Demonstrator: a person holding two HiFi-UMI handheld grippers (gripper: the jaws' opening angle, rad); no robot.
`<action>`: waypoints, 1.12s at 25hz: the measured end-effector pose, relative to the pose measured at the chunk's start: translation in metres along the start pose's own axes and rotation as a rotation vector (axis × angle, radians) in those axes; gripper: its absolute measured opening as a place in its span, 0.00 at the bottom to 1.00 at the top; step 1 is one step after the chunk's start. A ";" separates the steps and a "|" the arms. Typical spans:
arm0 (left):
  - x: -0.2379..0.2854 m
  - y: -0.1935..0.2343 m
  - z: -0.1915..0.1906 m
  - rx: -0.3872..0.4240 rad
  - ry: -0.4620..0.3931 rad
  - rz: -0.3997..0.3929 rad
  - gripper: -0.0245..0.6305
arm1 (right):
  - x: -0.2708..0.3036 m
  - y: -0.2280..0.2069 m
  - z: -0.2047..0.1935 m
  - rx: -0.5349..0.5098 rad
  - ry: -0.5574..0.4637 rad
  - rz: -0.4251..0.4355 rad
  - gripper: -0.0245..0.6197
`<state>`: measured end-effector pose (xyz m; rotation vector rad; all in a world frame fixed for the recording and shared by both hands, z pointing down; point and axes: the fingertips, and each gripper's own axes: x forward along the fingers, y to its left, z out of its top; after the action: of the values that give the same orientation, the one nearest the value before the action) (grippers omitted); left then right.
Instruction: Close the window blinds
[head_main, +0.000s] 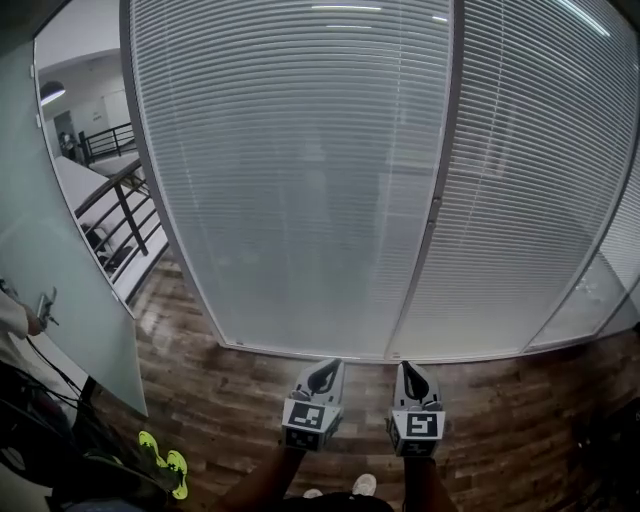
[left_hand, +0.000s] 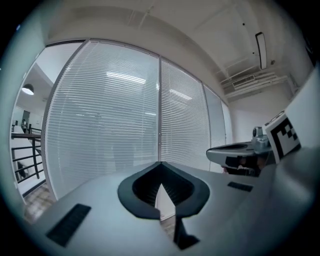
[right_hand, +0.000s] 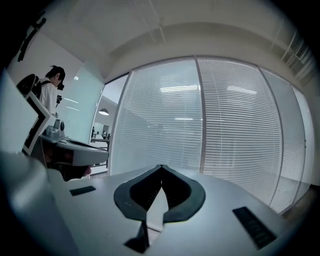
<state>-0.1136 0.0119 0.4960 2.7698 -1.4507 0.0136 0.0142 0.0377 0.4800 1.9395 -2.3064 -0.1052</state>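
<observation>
Head camera downward, others level — blinds (head_main: 300, 170) shared

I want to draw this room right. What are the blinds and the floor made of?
The blinds look like thin pale slats, maybe plastic or metal: many narrow level stripes. The floor looks like brown wood planks, streaky, with short boards and a slight shine; it might be wood-look laminate.

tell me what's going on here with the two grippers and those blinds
A person standing on the brown wood-plank floor holds a grey two-jaw gripper in each hand. They face white horizontal slat blinds that hang lowered across a framed window wall. The left gripper and right gripper both point level at the blinds, jaws together with nothing between them. Neither gripper touches the blinds, so closing them has not started.
</observation>
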 end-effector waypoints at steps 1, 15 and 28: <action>-0.007 0.000 0.000 -0.007 0.014 -0.003 0.04 | -0.005 0.004 0.001 0.004 0.008 -0.004 0.04; -0.031 0.001 -0.002 -0.039 0.034 0.008 0.04 | -0.029 0.023 0.001 -0.021 -0.068 -0.024 0.04; -0.028 0.002 0.002 -0.037 0.046 0.066 0.04 | -0.019 0.012 -0.002 -0.032 -0.054 -0.009 0.04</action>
<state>-0.1309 0.0340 0.4931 2.6729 -1.5144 0.0507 0.0055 0.0589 0.4823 1.9557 -2.3143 -0.1964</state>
